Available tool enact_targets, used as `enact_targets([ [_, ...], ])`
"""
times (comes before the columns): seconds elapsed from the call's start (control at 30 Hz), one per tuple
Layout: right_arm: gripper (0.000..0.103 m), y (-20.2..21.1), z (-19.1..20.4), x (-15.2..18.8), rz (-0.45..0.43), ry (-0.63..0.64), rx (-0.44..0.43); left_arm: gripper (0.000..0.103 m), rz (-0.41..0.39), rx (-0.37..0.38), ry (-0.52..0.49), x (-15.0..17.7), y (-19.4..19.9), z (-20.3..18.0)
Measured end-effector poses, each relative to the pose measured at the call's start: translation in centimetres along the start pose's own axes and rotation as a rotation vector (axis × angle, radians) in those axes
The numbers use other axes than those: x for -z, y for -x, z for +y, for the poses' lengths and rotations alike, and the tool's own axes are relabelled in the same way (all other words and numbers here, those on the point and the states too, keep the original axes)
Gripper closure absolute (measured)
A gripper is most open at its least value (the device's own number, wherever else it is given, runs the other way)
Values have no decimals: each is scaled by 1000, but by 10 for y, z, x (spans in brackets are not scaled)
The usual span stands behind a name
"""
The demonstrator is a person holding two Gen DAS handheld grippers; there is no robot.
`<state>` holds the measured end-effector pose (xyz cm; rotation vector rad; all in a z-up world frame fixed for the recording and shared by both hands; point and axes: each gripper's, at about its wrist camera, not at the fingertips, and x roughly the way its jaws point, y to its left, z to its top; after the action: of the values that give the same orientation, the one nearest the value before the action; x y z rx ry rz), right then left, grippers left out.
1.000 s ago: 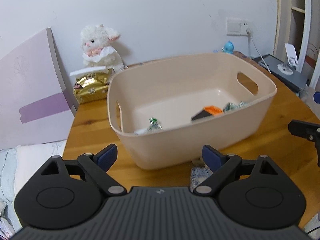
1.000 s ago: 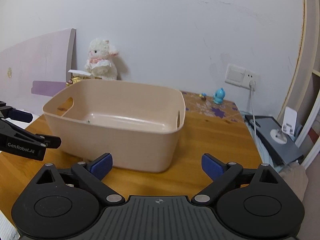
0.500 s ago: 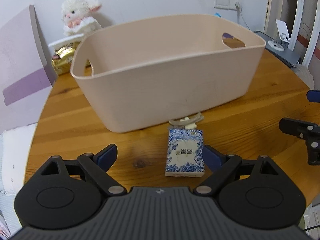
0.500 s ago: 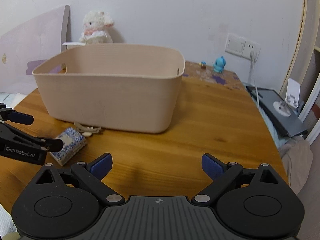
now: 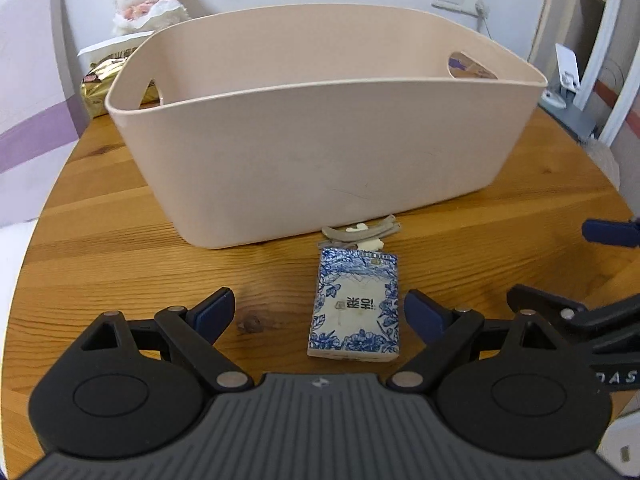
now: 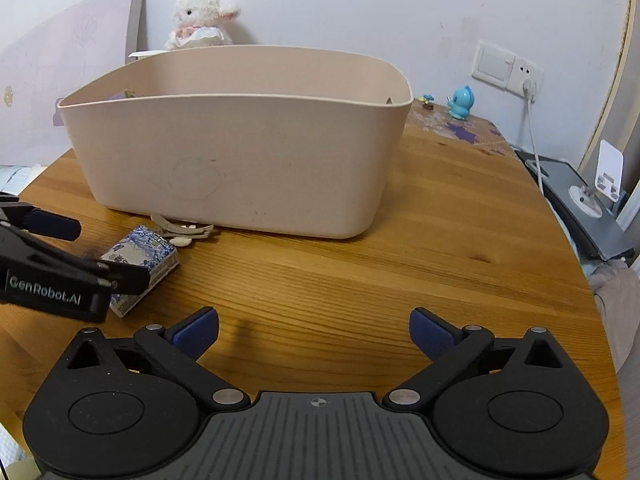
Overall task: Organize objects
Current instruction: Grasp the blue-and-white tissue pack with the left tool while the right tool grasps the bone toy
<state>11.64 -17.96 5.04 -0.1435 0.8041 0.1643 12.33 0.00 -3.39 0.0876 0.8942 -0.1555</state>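
Two loose things lie on the bench in front of the tub: a blue-and-white tissue pack, flat on its broad face just short of the tub's near wall, and a grey hair clip touching the pack's far end; the beige tub stands behind them, its floor hidden from both views.

The left claw hangs over the pack with its jaws released, the pack between the blue pads but nearer the right one and not pressed; the right claw is over bare wood well to the side, its jaws opening with nothing between them.

Picking up the pack looks like the step in hand; to do it well, the left claw should shift toward the pack so it sits centred, come down until the pads flank the long sides, then close gently; the clip lies close, so the approach should stay clear of the far end.

Soft film wrapping, printed with blue flowers, covers the pack, a squared block that will likely give under the pads; smooth matte plastic forms the tub, with rounded corners and cut-out handles; the clip is thin and curved; the bench is glossy planked wood.
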Motion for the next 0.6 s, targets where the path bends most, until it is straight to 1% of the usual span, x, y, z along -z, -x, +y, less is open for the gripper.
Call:
enact_targets([
  [0.2, 0, -9, -2, 1, 47, -22, -4, 11, 18, -12, 5, 2, -9, 5],
  [0.3, 0, -14, -2, 1, 55, -32, -5, 11, 22, -22, 12, 1, -12, 9],
  [0.47, 0, -18, 0, -3, 67, -62, -49, 11, 24, -33, 26, 1, -14, 18],
  [0.6, 0, -22, 6, -8, 64, -66, -90, 11, 28, -47, 50, 1, -18, 33],
])
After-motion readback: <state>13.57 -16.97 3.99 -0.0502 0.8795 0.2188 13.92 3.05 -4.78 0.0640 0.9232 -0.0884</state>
